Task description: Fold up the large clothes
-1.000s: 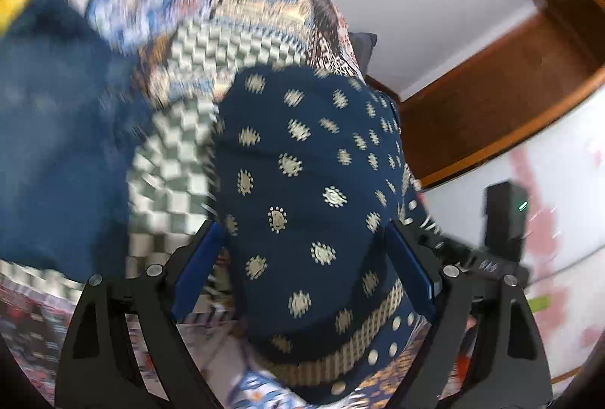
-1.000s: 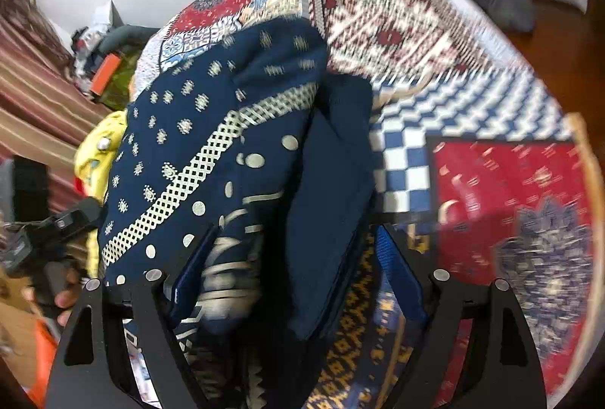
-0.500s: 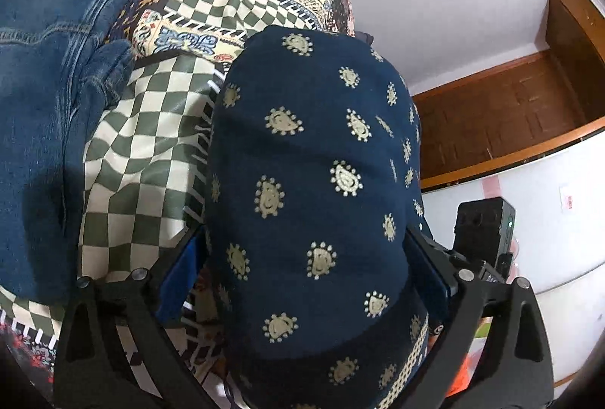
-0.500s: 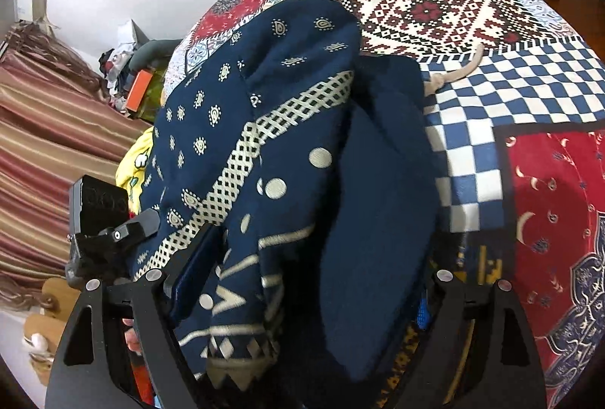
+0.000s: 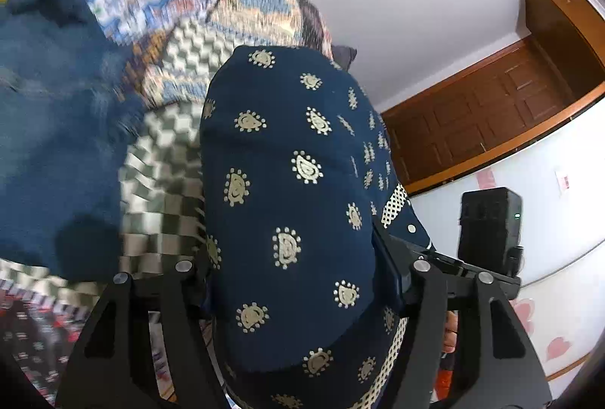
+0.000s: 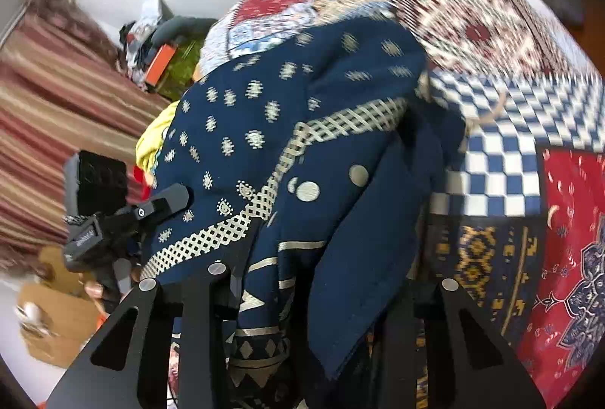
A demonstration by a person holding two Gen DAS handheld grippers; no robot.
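Note:
A navy garment with cream paisley prints [image 5: 287,182] drapes over my left gripper [image 5: 298,280], whose jaws are shut on its bunched cloth. The same garment [image 6: 287,144], with a cream lattice band and dots, hangs between the jaws of my right gripper [image 6: 329,299], which is shut on its folded edge. Both grippers hold it lifted above the patchwork bedspread [image 6: 499,174]. The fingertips are hidden under the fabric. The left gripper shows in the right wrist view [image 6: 113,220] at the garment's other end.
Blue jeans [image 5: 49,129] lie on the bedspread [image 5: 170,151] to the left. A wooden door [image 5: 491,121] and white wall stand to the right. A striped curtain [image 6: 45,114], a clutter pile [image 6: 159,42] and yellow cloth [image 6: 155,136] lie beyond the bed.
Both grippers have swung with the garment held between them; the views shifted and blurred. The jeans and bedspread slid across the left view. Both grips stay shut on the garment.

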